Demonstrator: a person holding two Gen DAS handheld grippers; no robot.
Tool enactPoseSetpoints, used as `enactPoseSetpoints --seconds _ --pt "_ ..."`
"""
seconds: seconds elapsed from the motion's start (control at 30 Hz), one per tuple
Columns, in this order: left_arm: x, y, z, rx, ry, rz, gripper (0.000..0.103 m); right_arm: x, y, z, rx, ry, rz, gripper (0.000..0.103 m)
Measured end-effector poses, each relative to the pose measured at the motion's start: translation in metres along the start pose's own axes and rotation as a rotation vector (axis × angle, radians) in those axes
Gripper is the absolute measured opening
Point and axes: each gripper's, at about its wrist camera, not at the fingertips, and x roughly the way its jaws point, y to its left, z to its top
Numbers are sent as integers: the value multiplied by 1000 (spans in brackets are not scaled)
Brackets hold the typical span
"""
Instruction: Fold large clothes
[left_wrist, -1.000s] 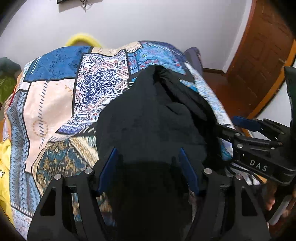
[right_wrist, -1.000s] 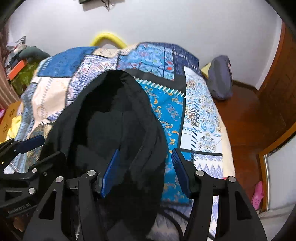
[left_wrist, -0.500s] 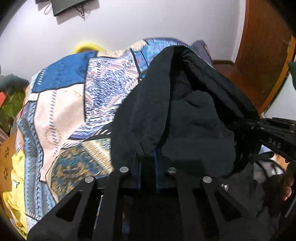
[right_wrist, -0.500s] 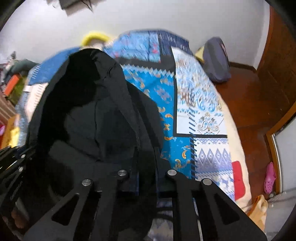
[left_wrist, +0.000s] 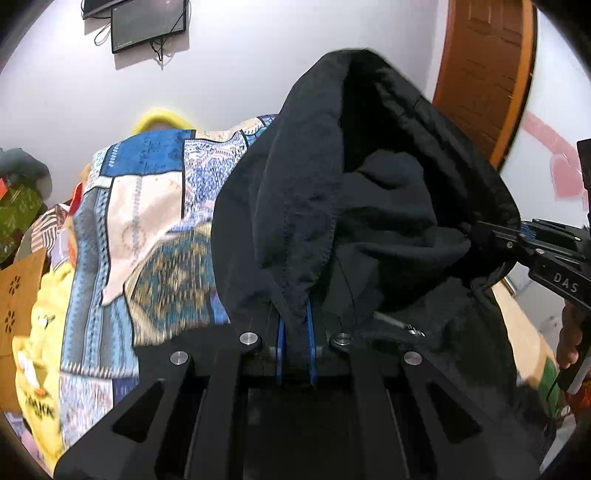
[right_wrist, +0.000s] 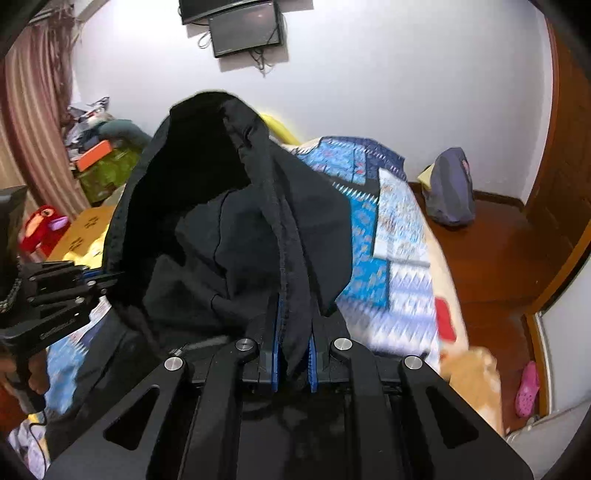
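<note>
A black hooded jacket (left_wrist: 369, 206) hangs lifted above the bed, its hood standing up in front of both cameras; it also fills the right wrist view (right_wrist: 229, 221). My left gripper (left_wrist: 294, 332) is shut on a seamed edge of the jacket. My right gripper (right_wrist: 291, 347) is shut on the other hood edge. The right gripper shows at the right of the left wrist view (left_wrist: 517, 240), and the left gripper at the left of the right wrist view (right_wrist: 85, 280). The jacket's lower part is hidden below the grippers.
A bed with a blue patterned patchwork cover (left_wrist: 155, 236) (right_wrist: 391, 236) lies under the jacket. A wooden door (left_wrist: 480, 74) is to the right, a wall screen (right_wrist: 243, 29) is ahead, a grey bag (right_wrist: 450, 188) is on the floor, and boxes and clutter (right_wrist: 99, 162) are at left.
Both grippers shut on the jacket's hood edges and lifted it off the bed, so the hood now stands high against the wall.
</note>
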Motion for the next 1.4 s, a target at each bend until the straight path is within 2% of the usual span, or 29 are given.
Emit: enactPoseSetpoints --seconds 0.2,0.27,0.37,0.57,0.63,0.8,0.93,1.03,1.1,1.17,1.23,1.3,1.4 --pt "-21 -15 -63 17 48 12 10 -22 21 -57 -47 50 3 12" --pt "-23 -15 -81 -3 79 4 10 -24 25 -75 -53 91 11 16" --pt "-29 -16 -108 -9 121 11 11 -30 25 -93 -41 150 20 16" --pt "-59 -11 -157 11 166 55 28 -59 16 -114 -43 199 23 16" --pt "-75 -3 -166 -4 153 83 29 -68 13 -119 -67 214 -2 16" --pt "-109 18 -163 -51 96 138 31 -88 5 -115 -87 181 -58 17" --pt "-126 21 -141 -63 37 132 34 -94 0 -98 -39 134 -24 18" --pt "-137 13 -121 -72 -31 87 45 -95 4 -82 3 84 22 30" --pt "-143 3 -111 -66 -65 62 48 -97 13 -79 3 45 17 47" --pt "-143 -6 -104 -56 -85 40 50 -91 27 -73 -21 17 1 51" --pt "-135 -15 -97 -41 -87 16 54 -79 36 -73 -44 27 2 51" --pt "-122 -26 -98 -11 -77 32 56 -67 43 -79 -55 62 11 52" --pt "-97 -33 -111 10 -20 54 56 -44 48 -94 -72 130 20 52"
